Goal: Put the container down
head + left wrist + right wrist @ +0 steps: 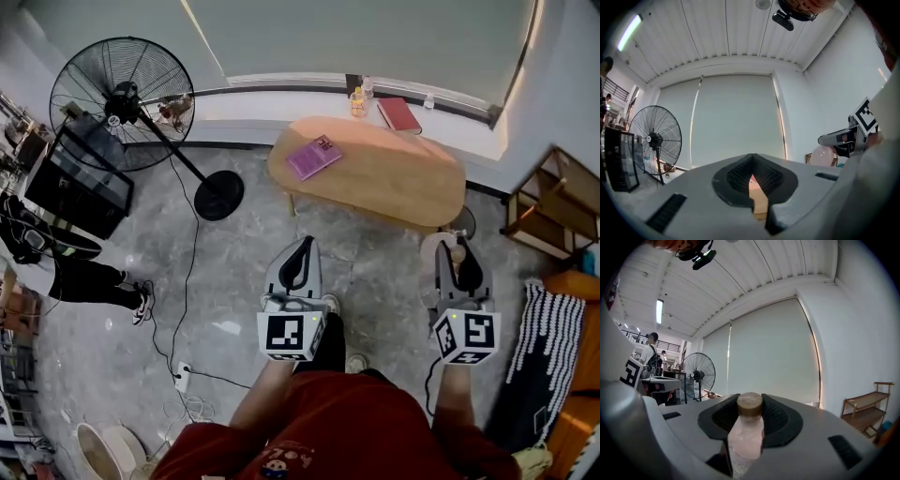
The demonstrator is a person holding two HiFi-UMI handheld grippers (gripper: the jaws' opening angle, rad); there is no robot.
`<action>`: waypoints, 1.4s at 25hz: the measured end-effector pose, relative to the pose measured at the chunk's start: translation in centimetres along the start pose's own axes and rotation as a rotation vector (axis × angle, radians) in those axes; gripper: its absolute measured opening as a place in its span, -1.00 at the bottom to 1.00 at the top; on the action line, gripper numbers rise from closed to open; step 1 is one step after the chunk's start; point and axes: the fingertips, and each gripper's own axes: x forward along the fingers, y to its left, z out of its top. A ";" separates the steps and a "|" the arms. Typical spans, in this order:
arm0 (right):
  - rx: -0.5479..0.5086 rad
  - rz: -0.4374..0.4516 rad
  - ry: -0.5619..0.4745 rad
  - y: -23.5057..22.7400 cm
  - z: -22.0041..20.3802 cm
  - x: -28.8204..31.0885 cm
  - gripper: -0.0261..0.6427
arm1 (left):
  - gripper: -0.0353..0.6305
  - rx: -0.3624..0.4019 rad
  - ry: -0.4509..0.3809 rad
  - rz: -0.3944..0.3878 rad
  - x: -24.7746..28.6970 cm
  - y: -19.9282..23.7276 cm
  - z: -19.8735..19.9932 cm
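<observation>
The container (746,434) is a clear bottle of pale pink contents with a brown cork cap (750,404). My right gripper (750,411) is shut on it, its black pads pressing the neck from both sides. In the head view the right gripper (457,255) hangs in the air above the floor, with the container (437,247) at its tip, short of the wooden oval table (394,178). My left gripper (300,251) is held level beside it, shut and holding nothing; its pads (740,174) meet. In the left gripper view the container (822,156) appears at the right.
On the table lie a pink book (314,156), a red book (399,114) and small bottles (357,101). A standing fan (122,101) and a black cabinet (77,183) stand at the left, where a person (80,277) stands too. A wooden shelf (553,202) is at the right.
</observation>
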 end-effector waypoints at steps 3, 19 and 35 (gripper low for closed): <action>-0.012 -0.002 0.004 0.4 -0.2 2.5 -0.52 | -0.88 -0.005 -0.002 0.001 2.1 1.8 -0.8; -0.037 0.011 0.035 4.8 1.3 22.4 -0.52 | -0.88 -0.020 -0.008 0.040 16.3 16.5 -1.9; -0.043 0.004 0.036 7.4 1.5 33.7 -0.52 | -0.88 -0.046 -0.011 0.020 25.1 24.5 -3.6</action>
